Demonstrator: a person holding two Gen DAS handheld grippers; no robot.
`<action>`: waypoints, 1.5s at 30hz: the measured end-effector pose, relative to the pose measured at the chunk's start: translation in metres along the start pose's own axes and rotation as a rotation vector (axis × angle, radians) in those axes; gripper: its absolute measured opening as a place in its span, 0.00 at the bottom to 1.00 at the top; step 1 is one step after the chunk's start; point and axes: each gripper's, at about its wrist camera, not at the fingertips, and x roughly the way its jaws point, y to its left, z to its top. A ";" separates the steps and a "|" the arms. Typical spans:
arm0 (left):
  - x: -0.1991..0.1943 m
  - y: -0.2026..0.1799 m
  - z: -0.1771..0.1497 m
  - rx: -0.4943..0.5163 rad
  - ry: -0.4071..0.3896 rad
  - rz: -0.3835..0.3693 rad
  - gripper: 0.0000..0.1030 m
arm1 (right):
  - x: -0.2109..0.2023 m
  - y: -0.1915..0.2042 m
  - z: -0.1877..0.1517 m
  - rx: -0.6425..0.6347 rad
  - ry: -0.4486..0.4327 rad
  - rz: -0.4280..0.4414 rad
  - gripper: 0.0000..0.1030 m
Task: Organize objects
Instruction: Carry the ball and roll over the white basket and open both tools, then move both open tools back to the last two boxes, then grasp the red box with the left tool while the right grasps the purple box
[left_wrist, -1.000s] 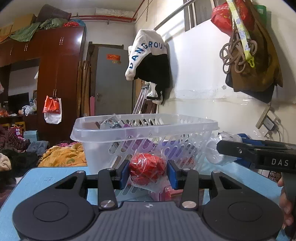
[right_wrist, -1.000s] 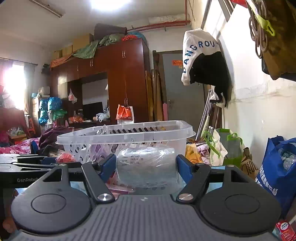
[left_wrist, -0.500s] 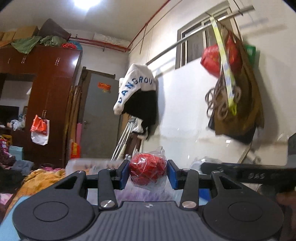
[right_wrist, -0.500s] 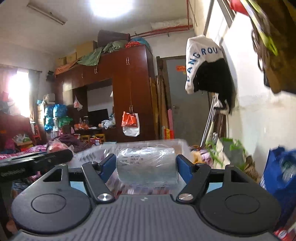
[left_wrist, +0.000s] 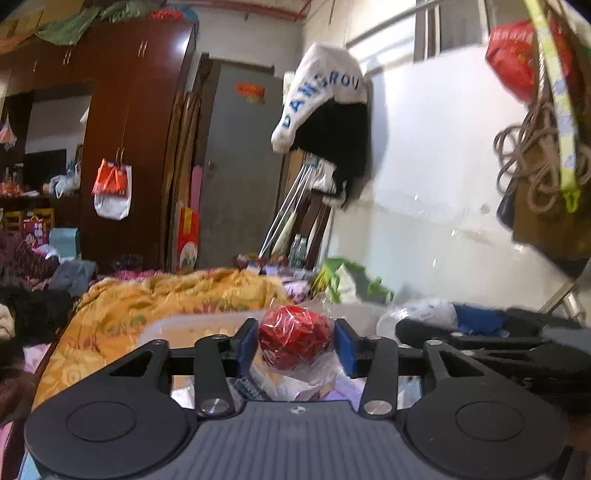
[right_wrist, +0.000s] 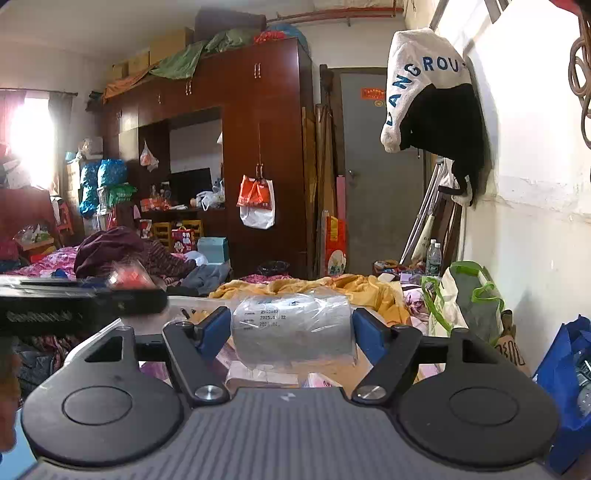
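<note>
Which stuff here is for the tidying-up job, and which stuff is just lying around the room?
For the job:
- red ball in a clear bag, between the opening left tongs
- wrapped grey roll, between the opening right tongs
- white basket below them

Just lying about:
- yellow blanket
- hanging white hoodie
- brown wardrobe
- blue bag

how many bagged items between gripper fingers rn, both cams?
2. A red ball in clear plastic sits between the left gripper pads; a grey roll in plastic wrap sits between the right gripper pads. Both jaws are opening. More may lie hidden below.
</note>
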 end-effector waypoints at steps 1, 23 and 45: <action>0.002 0.002 -0.001 0.002 0.014 0.017 0.67 | -0.003 0.001 -0.001 -0.003 -0.002 -0.010 1.00; -0.024 -0.046 -0.134 0.087 0.197 -0.053 0.89 | -0.064 -0.047 -0.070 0.214 0.111 -0.048 1.00; -0.068 0.077 -0.122 -0.179 0.121 0.042 0.61 | 0.006 0.048 -0.096 0.118 0.361 0.131 0.87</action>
